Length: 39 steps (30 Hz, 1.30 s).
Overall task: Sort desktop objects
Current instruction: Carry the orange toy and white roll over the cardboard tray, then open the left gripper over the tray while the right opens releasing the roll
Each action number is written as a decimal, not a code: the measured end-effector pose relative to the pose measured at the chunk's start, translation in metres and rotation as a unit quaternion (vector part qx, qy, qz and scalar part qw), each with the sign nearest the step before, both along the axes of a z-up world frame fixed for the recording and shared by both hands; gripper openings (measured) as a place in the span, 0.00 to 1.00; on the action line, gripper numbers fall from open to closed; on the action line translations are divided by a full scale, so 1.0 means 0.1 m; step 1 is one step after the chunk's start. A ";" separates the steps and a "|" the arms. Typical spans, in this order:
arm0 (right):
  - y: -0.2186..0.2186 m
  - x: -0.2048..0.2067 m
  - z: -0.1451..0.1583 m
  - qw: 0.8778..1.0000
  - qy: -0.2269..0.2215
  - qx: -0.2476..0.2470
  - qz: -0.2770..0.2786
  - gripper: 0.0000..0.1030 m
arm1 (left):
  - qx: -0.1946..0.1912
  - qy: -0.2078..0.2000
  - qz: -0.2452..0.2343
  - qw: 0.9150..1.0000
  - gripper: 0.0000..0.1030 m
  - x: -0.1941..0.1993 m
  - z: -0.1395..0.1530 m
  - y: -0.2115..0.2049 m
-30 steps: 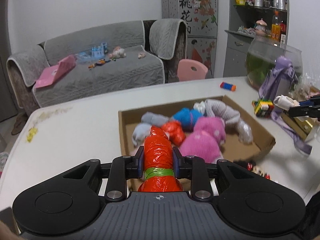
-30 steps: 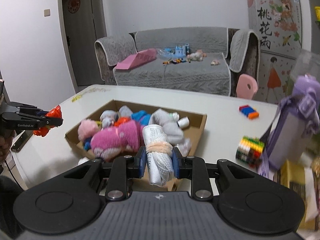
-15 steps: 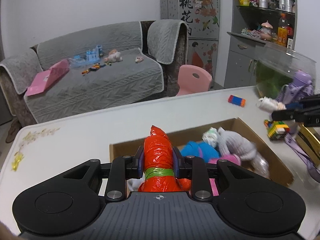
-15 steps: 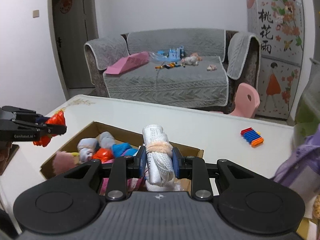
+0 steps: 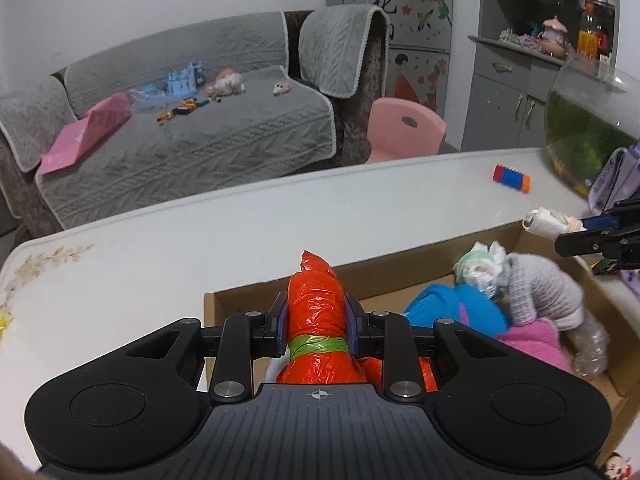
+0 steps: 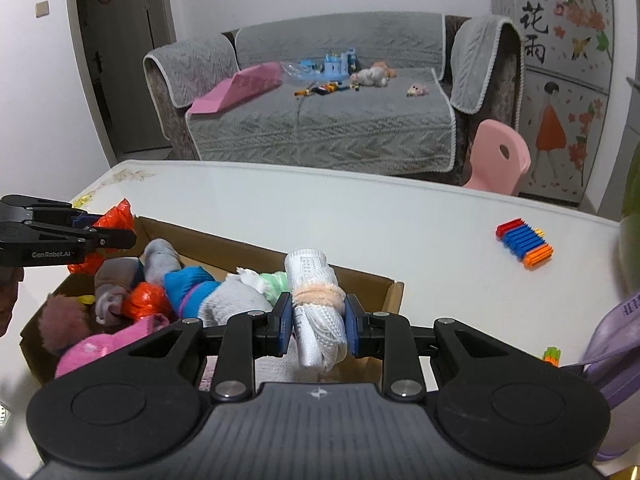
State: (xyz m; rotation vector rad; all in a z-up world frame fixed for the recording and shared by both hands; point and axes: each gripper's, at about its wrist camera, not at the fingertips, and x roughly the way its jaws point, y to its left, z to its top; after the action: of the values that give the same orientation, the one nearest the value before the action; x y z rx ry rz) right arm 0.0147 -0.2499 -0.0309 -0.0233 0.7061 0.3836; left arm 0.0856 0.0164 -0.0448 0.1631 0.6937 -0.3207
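Note:
My left gripper point(image 5: 316, 322) is shut on an orange plastic bundle point(image 5: 316, 312) tied with a green band, held above the left end of the cardboard box point(image 5: 240, 300). My right gripper point(image 6: 319, 324) is shut on a white rolled cloth point(image 6: 316, 312) with a peach band, held above the box's right end point(image 6: 384, 292). The box holds several soft bundles: blue point(image 5: 456, 312), grey point(image 5: 540, 296), pink point(image 5: 532, 340), and an orange one point(image 6: 146, 300). Each gripper shows in the other's view, the left point(image 6: 100, 236) and the right point(image 5: 576, 232).
The white table point(image 5: 160, 256) carries a block of coloured bricks point(image 6: 524, 242) at the far right, a purple bottle point(image 6: 616, 344) and a fishbowl point(image 5: 588, 136). A small brick cube point(image 6: 552, 356) lies near the bottle. A grey sofa and a pink chair stand beyond the table.
Both grippers have come down and forward over the box, each keeping its bundle. The box and its contents fill more of both views.

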 end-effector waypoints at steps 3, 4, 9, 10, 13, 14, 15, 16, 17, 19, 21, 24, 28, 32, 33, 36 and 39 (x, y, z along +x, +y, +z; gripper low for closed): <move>0.03 0.00 -0.03 1.000 0.006 -0.003 0.002 0.23 | 0.003 0.003 -0.005 1.000 0.32 0.02 -0.06 -0.01; 0.04 0.00 -0.05 1.000 0.006 -0.006 0.002 0.23 | 0.001 0.003 -0.006 1.000 0.32 0.03 -0.07 -0.01; 0.05 0.03 -0.09 1.000 0.014 -0.008 0.001 0.23 | -0.003 0.002 -0.008 1.000 0.32 0.04 -0.08 -0.02; 0.05 0.03 -0.09 1.000 0.015 -0.008 0.001 0.23 | -0.004 0.003 -0.011 1.000 0.32 0.04 -0.08 -0.02; 0.06 0.02 -0.09 1.000 0.014 -0.011 0.000 0.23 | -0.004 0.000 -0.014 1.000 0.32 0.04 -0.07 -0.04; 0.06 0.02 -0.09 1.000 0.015 -0.009 0.000 0.23 | -0.005 0.000 -0.015 1.000 0.32 0.04 -0.08 -0.04; 0.06 0.02 -0.10 1.000 0.015 -0.010 0.000 0.23 | -0.002 -0.003 -0.015 1.000 0.32 0.03 -0.07 -0.05; 0.06 0.03 -0.09 1.000 0.014 -0.011 -0.001 0.24 | 0.001 -0.006 -0.016 1.000 0.32 0.02 -0.07 -0.07; 0.05 0.03 -0.09 1.000 0.013 -0.009 -0.002 0.23 | 0.002 -0.006 -0.019 1.000 0.32 0.02 -0.08 -0.08; 0.05 0.04 -0.09 1.000 0.012 -0.011 -0.003 0.23 | 0.006 -0.019 -0.022 1.000 0.32 -0.02 -0.07 -0.10; 0.06 0.03 -0.08 1.000 0.008 -0.008 -0.002 0.23 | 0.005 -0.027 -0.026 0.999 0.32 -0.04 -0.05 -0.13; 0.06 0.01 -0.02 1.000 -0.011 -0.001 0.000 0.24 | 0.005 -0.040 -0.032 0.999 0.32 -0.08 0.01 -0.16; 0.09 0.05 -0.01 1.000 -0.012 -0.002 0.006 0.24 | 0.004 -0.047 -0.036 0.998 0.32 -0.07 0.05 -0.21; 0.09 0.11 -0.06 1.000 -0.006 -0.008 -0.001 0.24 | 0.006 -0.053 -0.039 0.998 0.32 -0.07 0.03 -0.24; 0.09 0.12 -0.08 1.000 -0.005 -0.009 -0.002 0.24 | 0.008 -0.056 -0.039 0.998 0.32 -0.07 0.02 -0.25; 0.09 0.12 -0.10 1.000 -0.007 -0.011 -0.003 0.24 | 0.002 -0.065 -0.040 0.997 0.32 -0.07 0.01 -0.25; 0.08 0.14 -0.13 1.000 -0.001 -0.008 -0.004 0.24 | 0.000 -0.053 -0.044 0.998 0.32 -0.04 -0.04 -0.27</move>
State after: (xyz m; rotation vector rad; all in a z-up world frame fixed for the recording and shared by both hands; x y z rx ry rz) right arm 0.0291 -0.2417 -0.0439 -0.0361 0.7062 0.3706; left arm 0.0815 -0.0106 -0.0491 0.2093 0.5817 -0.3944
